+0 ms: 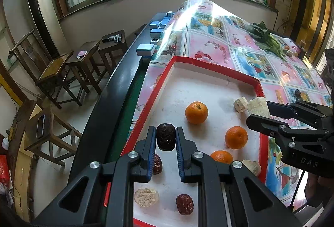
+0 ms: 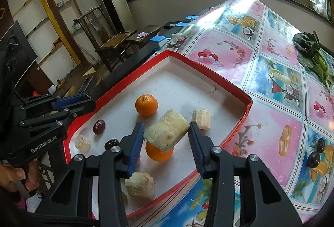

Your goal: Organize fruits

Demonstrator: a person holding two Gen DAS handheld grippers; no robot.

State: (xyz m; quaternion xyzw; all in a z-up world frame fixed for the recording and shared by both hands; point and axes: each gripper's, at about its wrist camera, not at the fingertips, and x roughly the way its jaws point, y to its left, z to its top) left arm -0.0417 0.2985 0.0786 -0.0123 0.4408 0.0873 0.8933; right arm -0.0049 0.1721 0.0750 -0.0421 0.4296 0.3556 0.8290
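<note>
A red-rimmed white tray (image 1: 258,85) (image 2: 247,105) lies on the flowered tablecloth. My left gripper (image 1: 166,137) (image 2: 91,102) hangs over the tray's left side, shut on a dark red date (image 1: 166,136); in the right wrist view its fingers hide that date. Over the tray's right side my right gripper (image 2: 166,136) (image 1: 261,115) is shut on a pale sugarcane chunk (image 2: 167,132) (image 1: 257,105). Loose in the tray are three oranges (image 1: 196,112) (image 1: 236,137) (image 1: 221,156), two dates (image 1: 184,204) (image 1: 157,164) and several sugarcane pieces (image 1: 241,104) (image 1: 146,197) (image 2: 139,185).
Leafy greens (image 1: 265,36) (image 2: 311,51) lie on the far right of the table. Blue-and-white blocks (image 1: 146,49) line the table's left edge. Wooden stools and a chair (image 1: 56,68) stand on the floor to the left. A person's hand (image 2: 14,177) grips the left gripper's handle.
</note>
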